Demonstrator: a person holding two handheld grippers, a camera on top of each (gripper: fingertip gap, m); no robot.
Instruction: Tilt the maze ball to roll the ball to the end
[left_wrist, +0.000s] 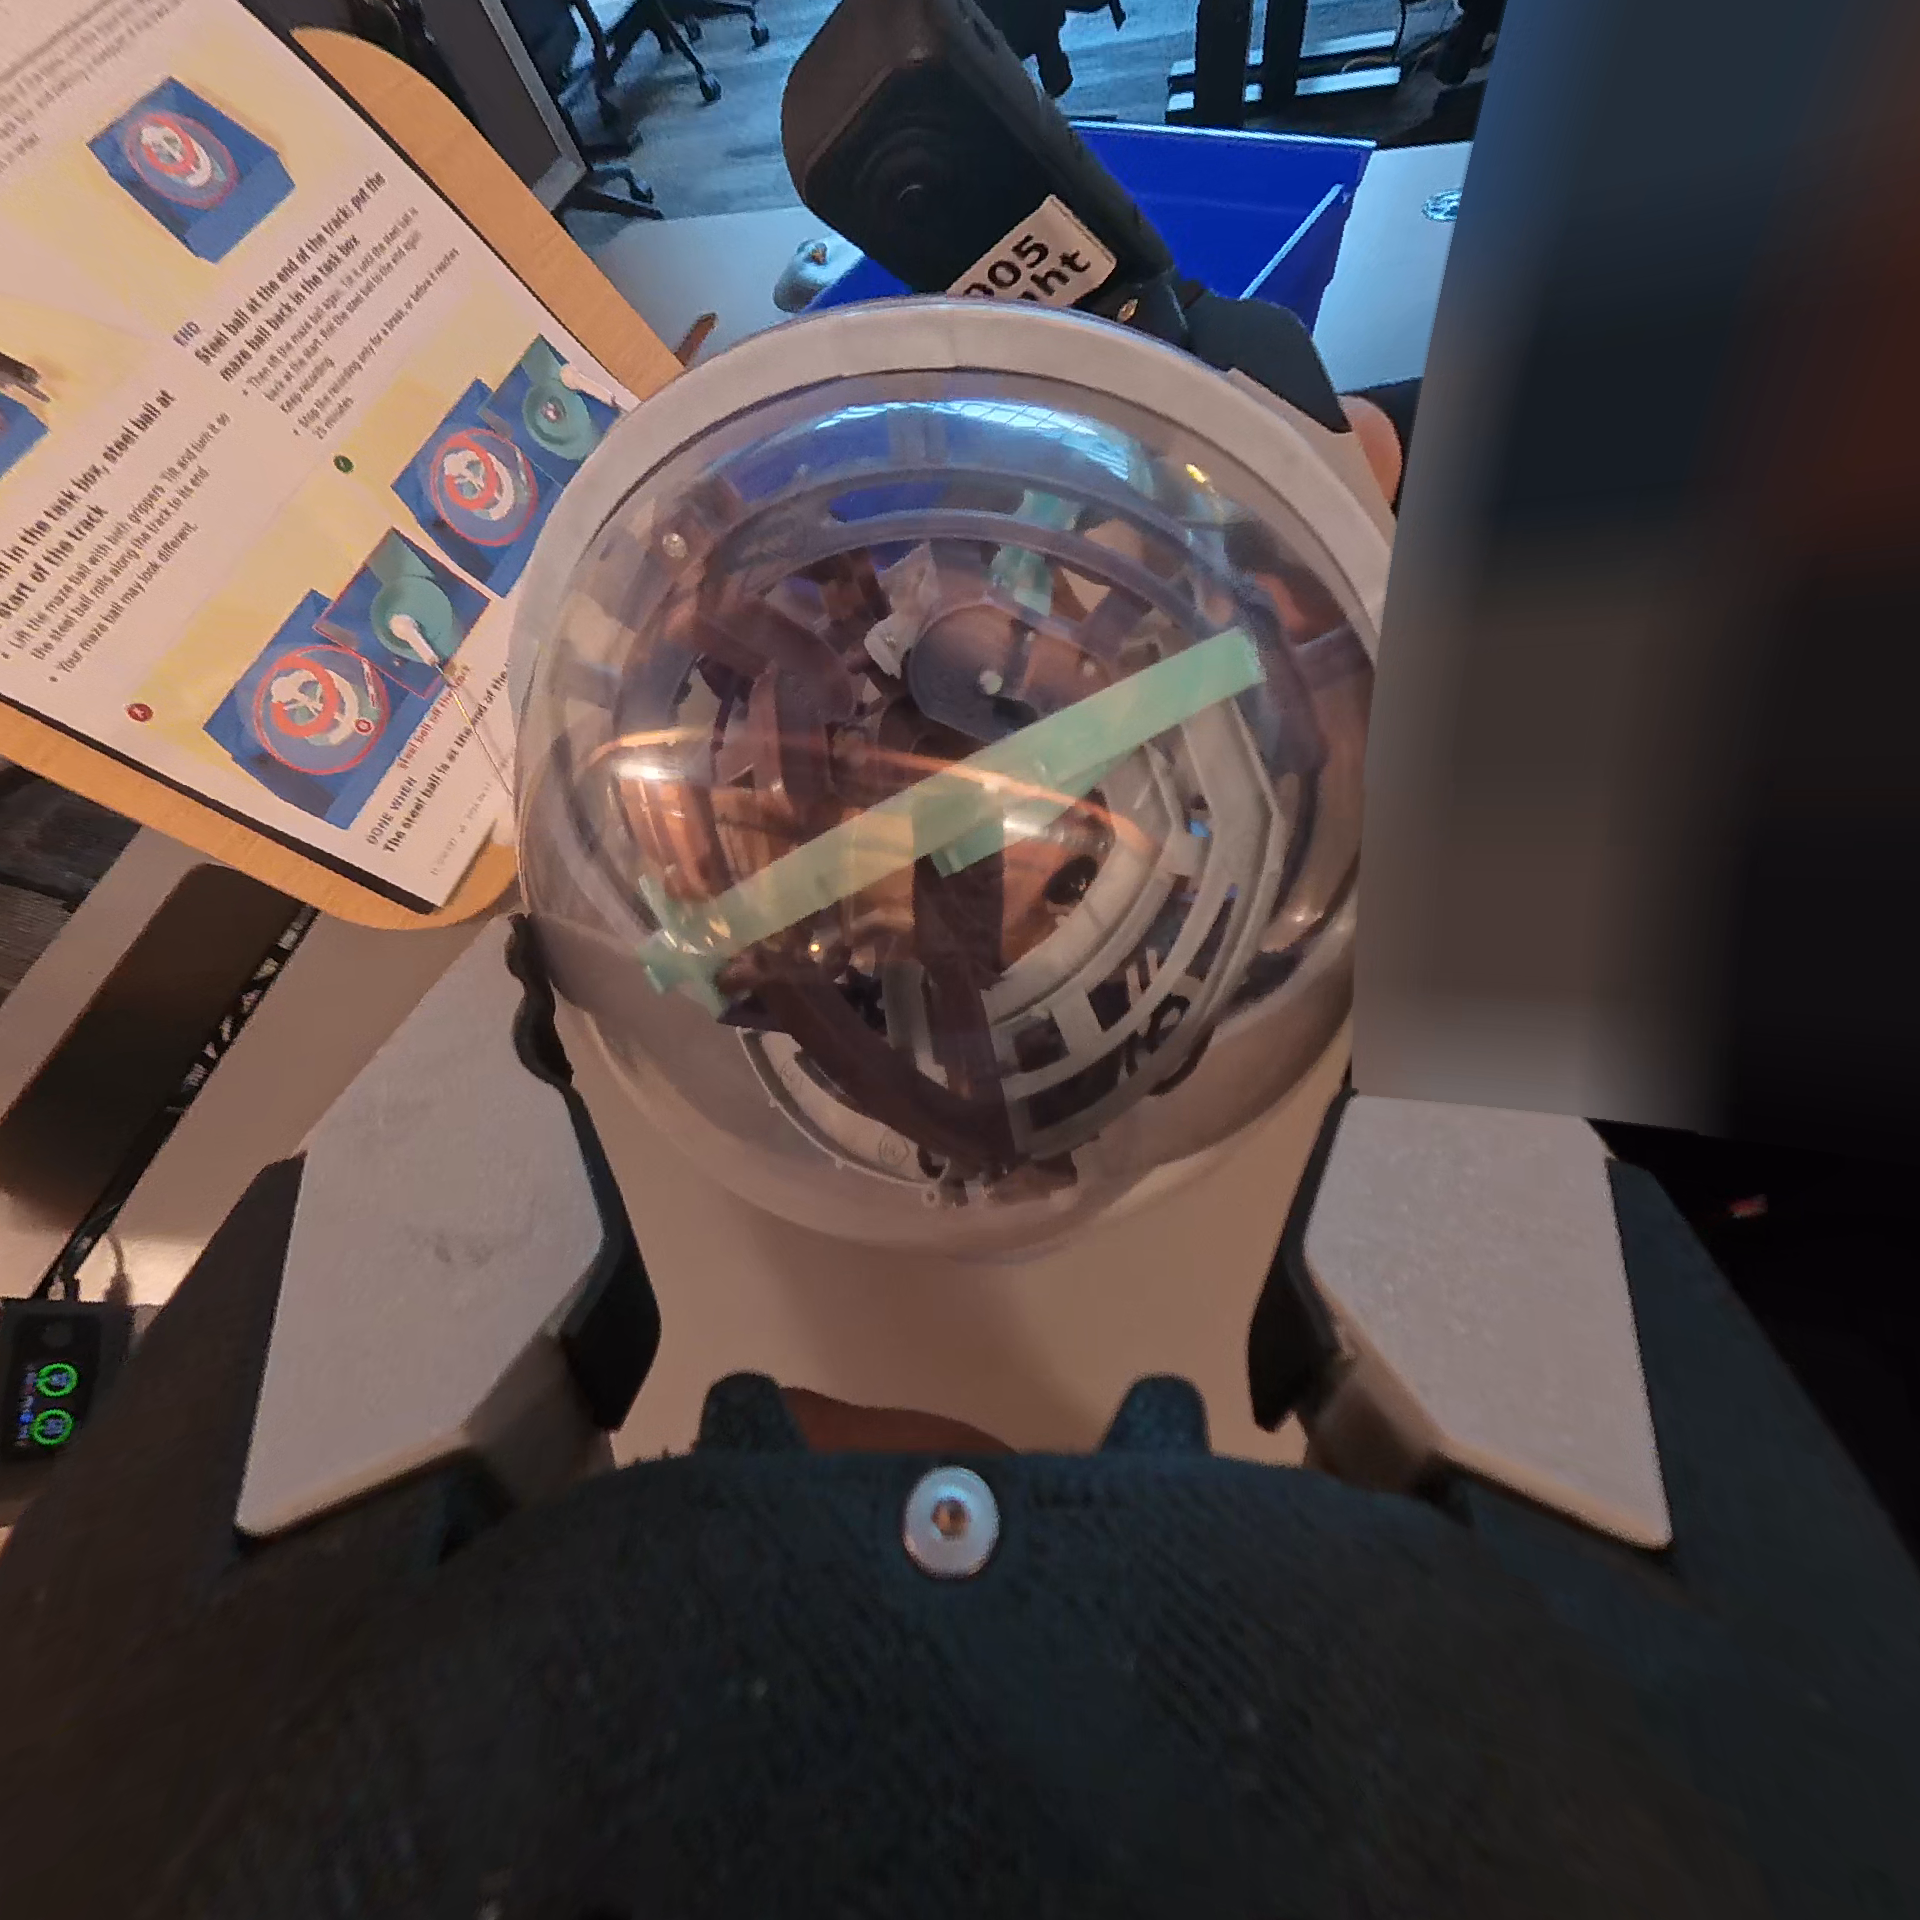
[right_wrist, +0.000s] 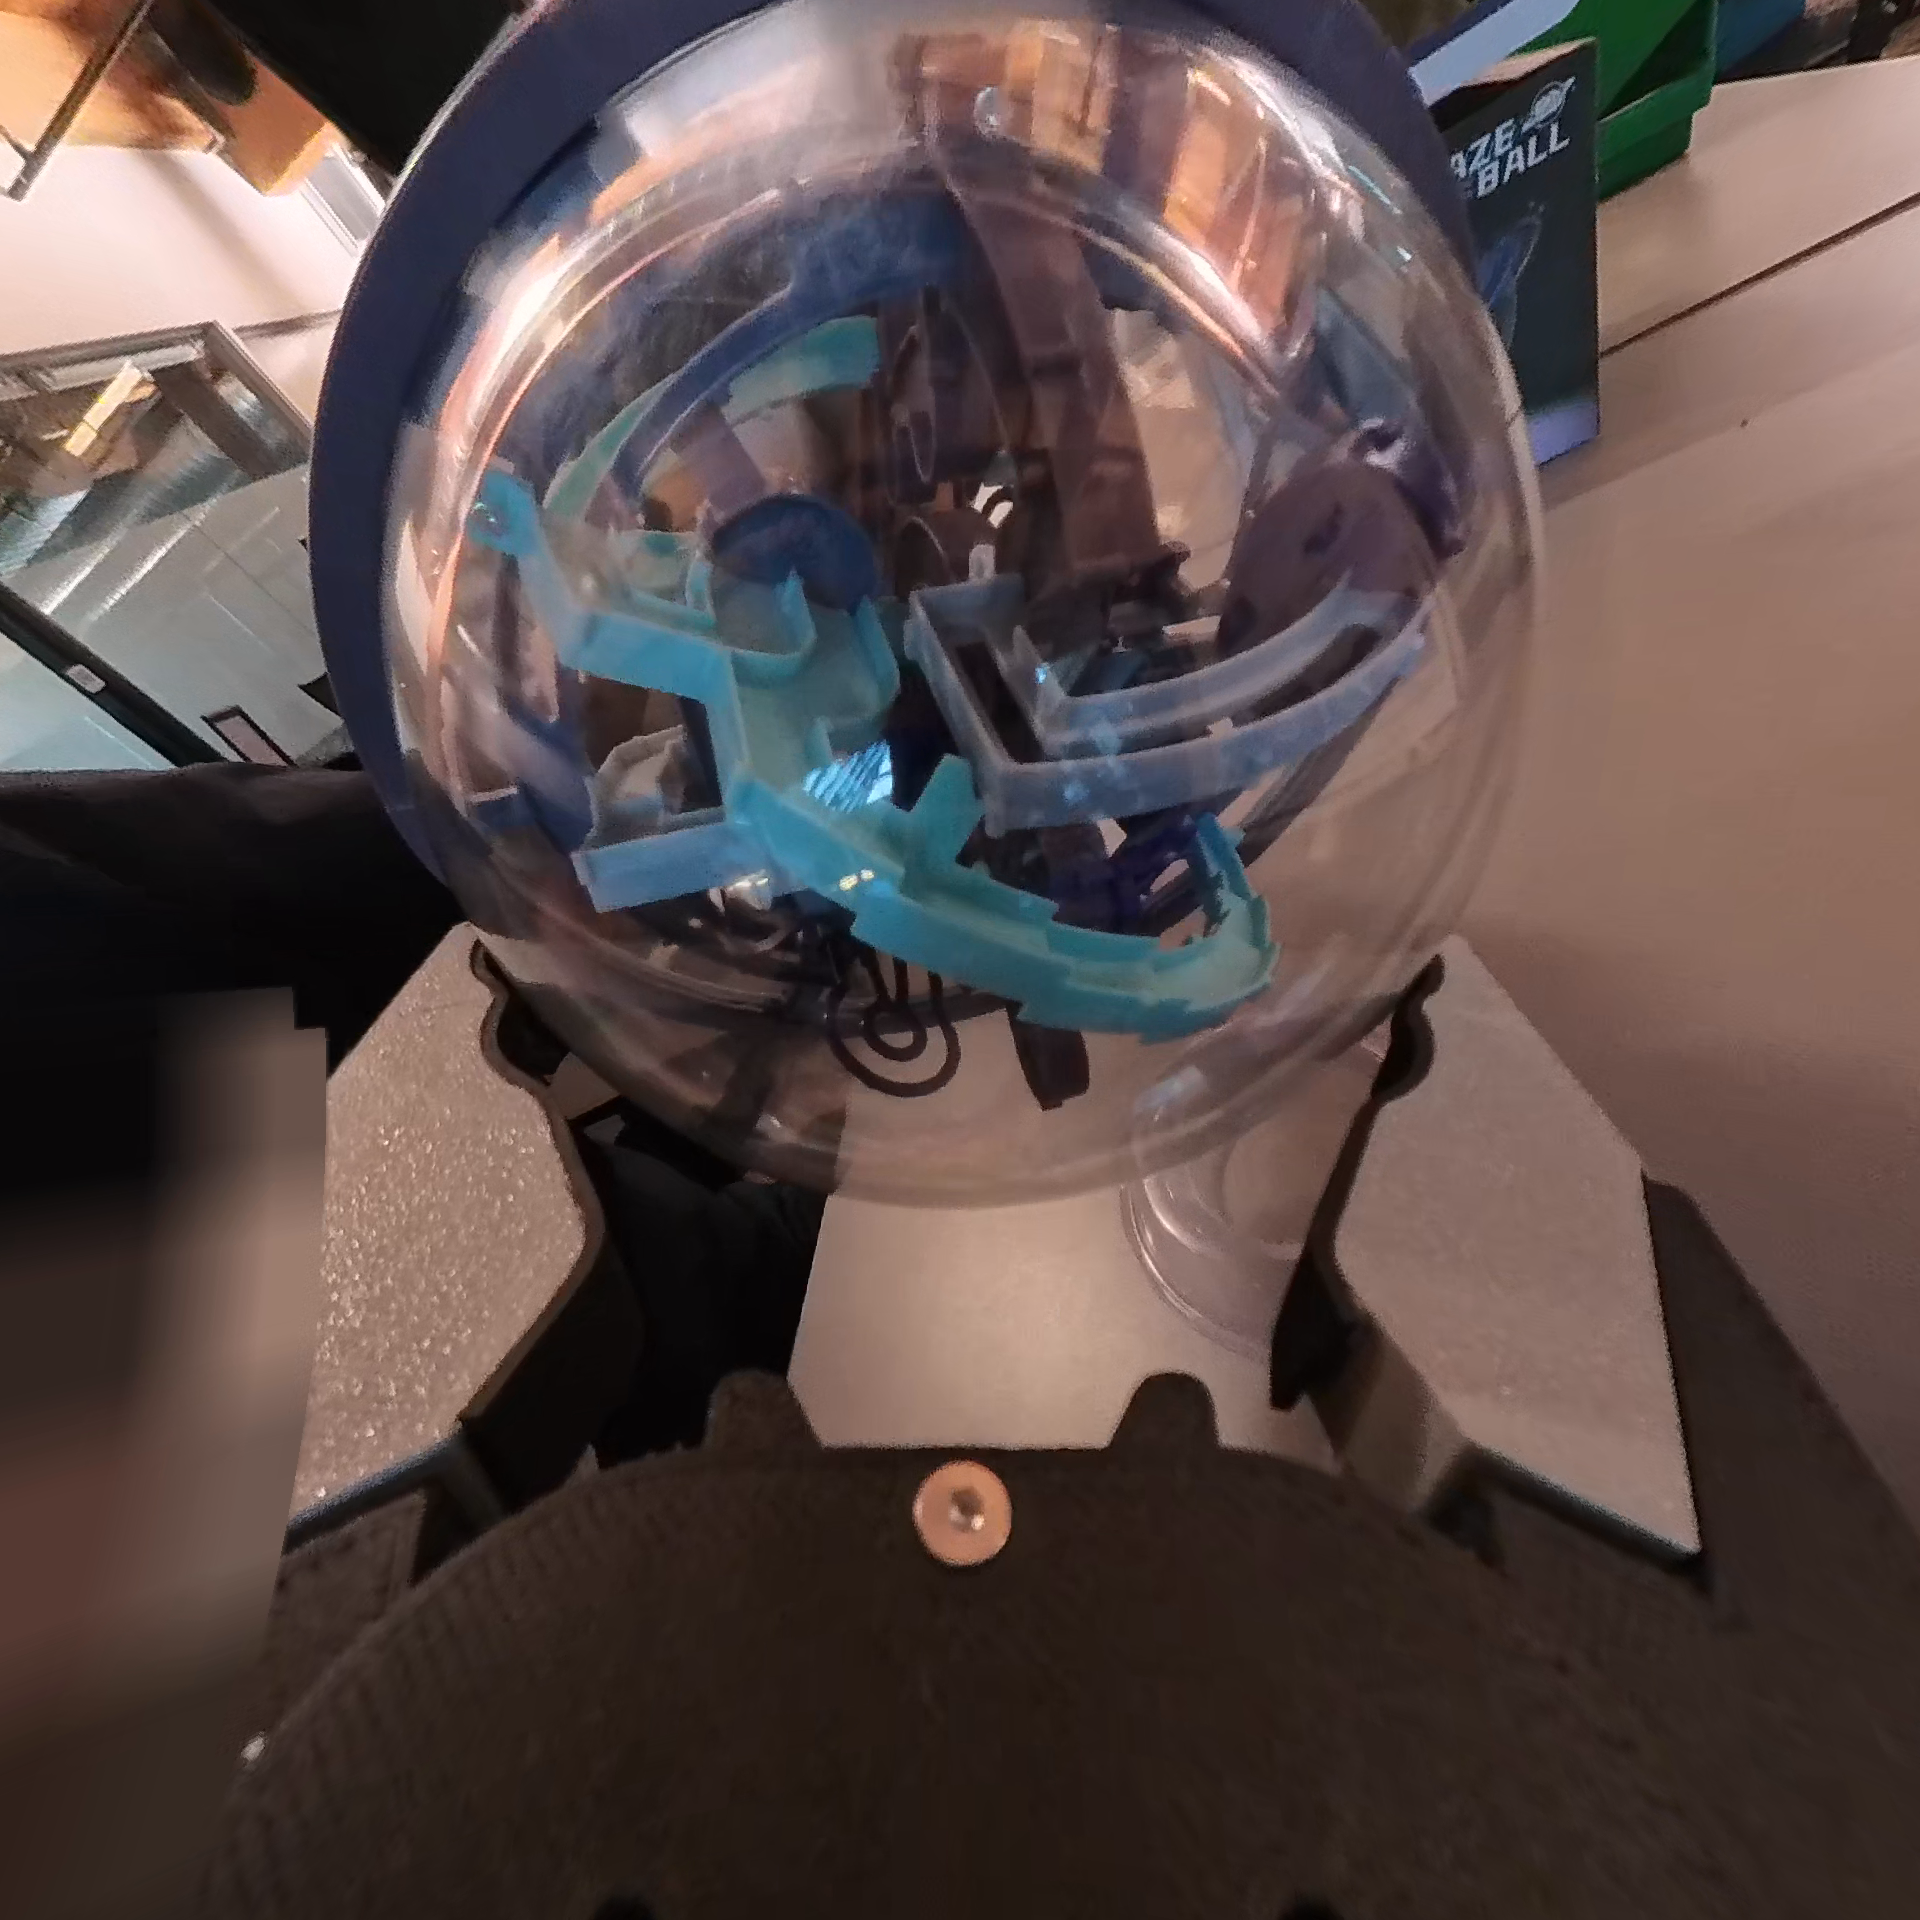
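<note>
The maze ball (left_wrist: 935, 810) is a clear plastic sphere with green, blue and dark tracks inside and a grey band around it. It is held up above the table between both grippers, one on each side. My left gripper (left_wrist: 935, 997) is shut on its near half, with the fingers (left_wrist: 540, 1018) pressed against the shell. The right gripper (left_wrist: 966, 208) shows behind the ball's top. In the right wrist view the maze ball (right_wrist: 935, 623) fills the middle and my right gripper (right_wrist: 956, 997) is shut on it. I cannot pick out the small steel ball among the tracks.
A printed instruction sheet on a wooden board (left_wrist: 260, 468) lies at the left. A blue bin (left_wrist: 1247, 208) stands behind. A dark cardboard box (right_wrist: 1527, 239) and a green bin (right_wrist: 1652, 104) stand on the table (right_wrist: 1714, 727). A clear plastic stand (right_wrist: 1205, 1247) sits below the ball.
</note>
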